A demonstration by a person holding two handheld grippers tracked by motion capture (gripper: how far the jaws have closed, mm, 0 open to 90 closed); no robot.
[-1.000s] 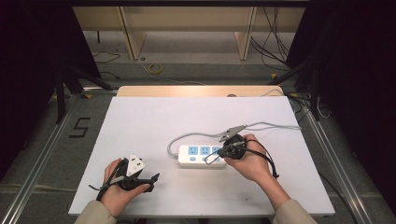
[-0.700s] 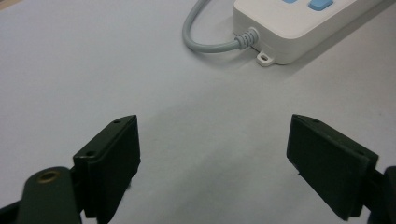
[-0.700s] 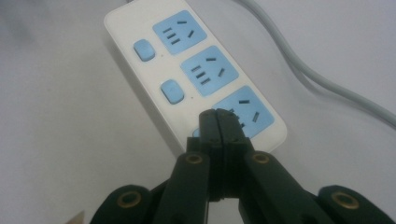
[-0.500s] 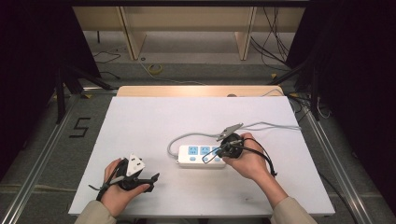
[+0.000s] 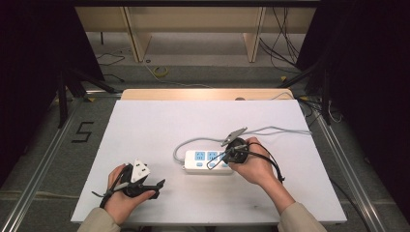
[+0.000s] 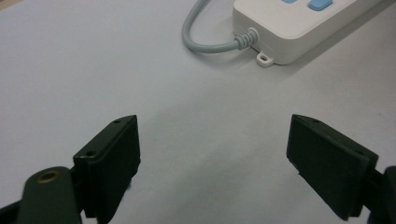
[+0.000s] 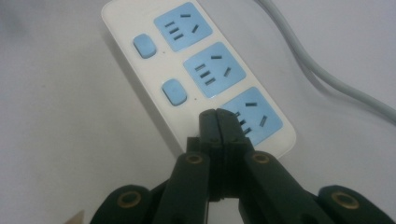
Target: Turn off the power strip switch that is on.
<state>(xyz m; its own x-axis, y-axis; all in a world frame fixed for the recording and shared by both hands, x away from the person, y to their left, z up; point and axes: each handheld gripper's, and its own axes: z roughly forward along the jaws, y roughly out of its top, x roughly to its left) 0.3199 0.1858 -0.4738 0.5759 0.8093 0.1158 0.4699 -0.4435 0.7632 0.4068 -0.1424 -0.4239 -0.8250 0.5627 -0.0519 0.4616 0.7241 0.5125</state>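
Power strip (image 7: 196,74) under closed hand-held gripper (image 7: 217,114)

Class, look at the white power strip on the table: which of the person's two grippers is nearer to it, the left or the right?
The right. The right gripper, jaws shut, sits over the end of the power strip by its third switch position. The left gripper, jaws open, rests apart on the table, toward the strip's cord end.

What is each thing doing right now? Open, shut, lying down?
Power strip: lying flat on the table, sockets up, nothing plugged in.
Grey cable: loose, curving across the table.
Right gripper: shut, tips over the strip beside the nearest socket.
Left gripper: open, nothing between its jaws.
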